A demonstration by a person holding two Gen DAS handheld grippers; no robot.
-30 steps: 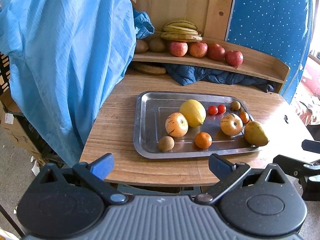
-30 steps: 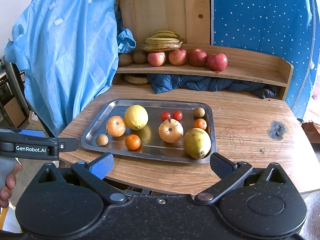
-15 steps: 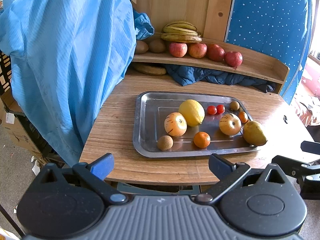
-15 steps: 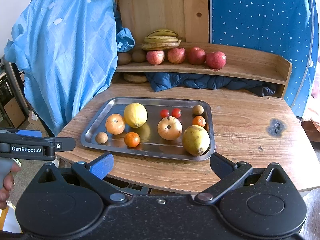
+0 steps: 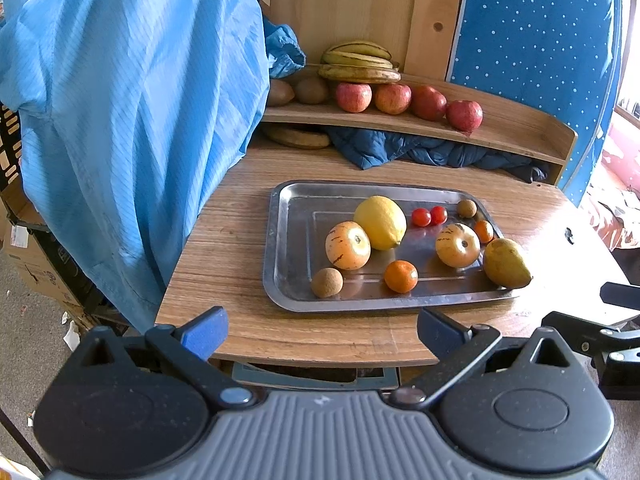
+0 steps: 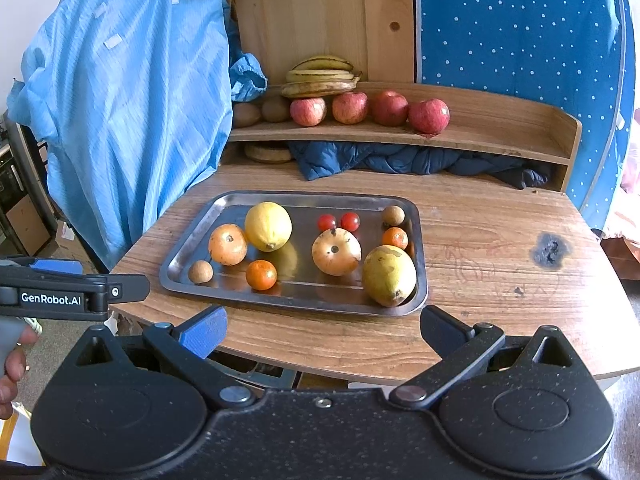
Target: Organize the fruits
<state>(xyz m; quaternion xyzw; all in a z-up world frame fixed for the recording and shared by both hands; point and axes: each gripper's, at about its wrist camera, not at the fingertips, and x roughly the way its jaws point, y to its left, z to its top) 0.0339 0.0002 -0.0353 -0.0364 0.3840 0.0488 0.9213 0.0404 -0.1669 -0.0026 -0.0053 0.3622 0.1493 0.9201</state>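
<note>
From the left wrist camera, the left gripper (image 5: 322, 330) hung spread wide and empty at the near edge of the table (image 5: 224, 264), short of the tray (image 5: 286, 248). The tray lay flat on the table and held all the loose fruit. A lemon (image 5: 380, 222) sat near the middle, touching a striped orange-yellow fruit (image 5: 348, 245) to its left. A small brown fruit (image 5: 327, 282) and a tangerine (image 5: 401, 276) lay along the near side. Two cherry tomatoes (image 5: 429, 216) sat side by side behind a second striped fruit (image 5: 457, 245). A pear (image 5: 505, 263) leaned on the tray's right rim. On the shelf (image 5: 516, 132) at the back, four apples (image 5: 408, 99) stood in a row, with bananas (image 5: 360, 64) behind them. A blue garment (image 5: 120, 120) hung on the left. Part of the right gripper's black frame showed at the right edge.

From the right wrist camera, the right gripper (image 6: 324, 330) was likewise wide apart with nothing between its fingers, held just before the table edge. The tray (image 6: 188, 248) lay ahead, with the pear (image 6: 389, 275) in its near right corner, against the rim. The lemon (image 6: 268, 226) touched the striped fruit (image 6: 227, 244); the tangerine (image 6: 261, 275) sat apart in front. A second small orange (image 6: 395, 237) and a brown fruit (image 6: 393, 215) lay by the right rim. The left gripper (image 6: 72, 290) reached in from the left, seen side-on, with a hand (image 6: 14, 364) on its grip below.
</note>
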